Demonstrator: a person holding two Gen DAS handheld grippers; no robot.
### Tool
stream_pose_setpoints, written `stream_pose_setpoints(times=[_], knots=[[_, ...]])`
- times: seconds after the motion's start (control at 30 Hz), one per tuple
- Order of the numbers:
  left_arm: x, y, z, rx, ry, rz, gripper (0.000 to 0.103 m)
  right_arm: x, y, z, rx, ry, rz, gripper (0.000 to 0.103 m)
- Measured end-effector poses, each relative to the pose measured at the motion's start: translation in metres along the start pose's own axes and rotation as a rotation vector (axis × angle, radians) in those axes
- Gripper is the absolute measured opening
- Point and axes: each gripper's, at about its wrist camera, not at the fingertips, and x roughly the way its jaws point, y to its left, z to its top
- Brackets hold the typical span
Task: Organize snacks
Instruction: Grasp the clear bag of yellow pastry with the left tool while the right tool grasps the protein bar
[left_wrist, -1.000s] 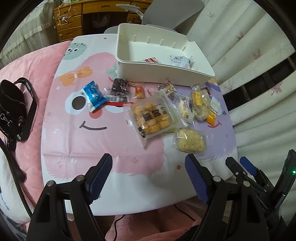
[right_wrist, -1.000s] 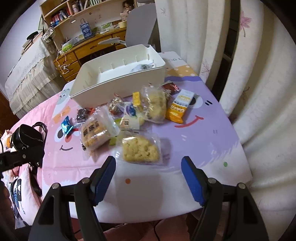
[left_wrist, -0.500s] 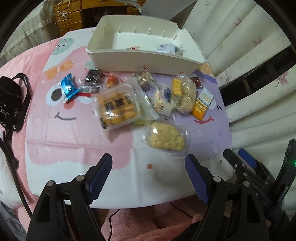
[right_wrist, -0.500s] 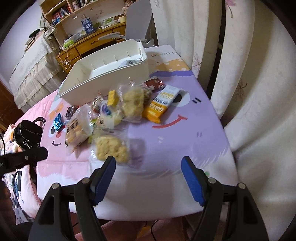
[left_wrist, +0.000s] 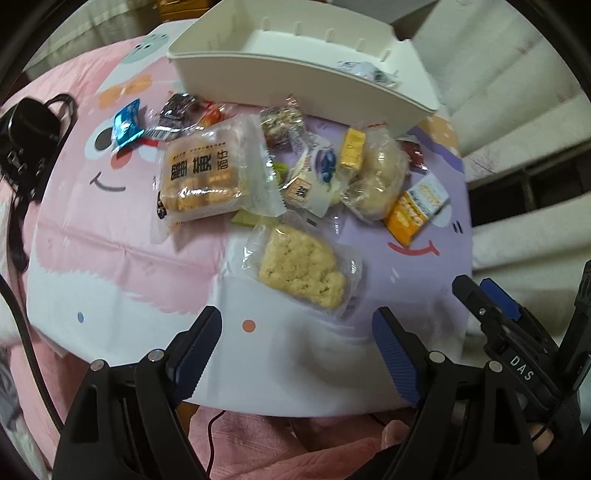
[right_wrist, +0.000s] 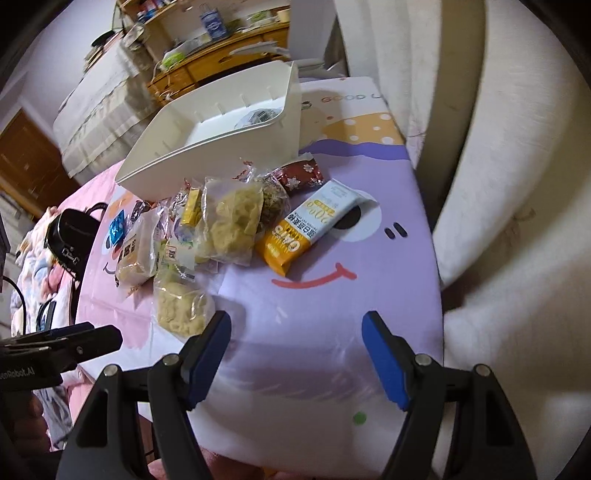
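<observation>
My left gripper (left_wrist: 295, 343), jaws opening on nothing, hovers nearest the rice-crisp packet (left_wrist: 303, 269) just ahead, its long axis slanting down-right, while my right gripper (right_wrist: 295, 347) gapes empty and the white bin (left_wrist: 295, 70) waits beyond the pile

We hold 2 grippers, both pointing steeply downward. Our left gripper (left_wrist: 297, 332) has its blue-padded jaws opening, with nothing between them. Our right gripper (right_wrist: 295, 338) stands with its jaws apart and nothing pinched between the pads. In the left wrist view the right gripper's black frame shows at the far right edge, with a fingertip (left_wrist: 540, 439) of ours beneath it.
</observation>
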Motion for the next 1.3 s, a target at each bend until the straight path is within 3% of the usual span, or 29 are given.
stream_pose_setpoints(times=[0.23, 0.73, 1.13, 1.3], knots=[[0.024, 0.001, 0.016, -0.128, 0.039, 0.067, 0.083, 0.036, -0.015, 0.030, 0.016, 0.037, 0.047, 0.073], [0.079, 0.022, 0.034, -0.461, 0.093, 0.088, 0.084, 0.101, -0.025, 0.077, 0.016, 0.043, 0.051, 0.073], [0.107, 0.012, 0.045, -0.486, 0.172, 0.127, 0.084, 0.109, -0.011, 0.082, -0.158, 0.017, 0.007, 0.073], [0.106, 0.000, 0.048, -0.487, 0.166, 0.131, 0.077, 0.110, -0.009, 0.081, -0.218, 0.021, -0.012, 0.069]])
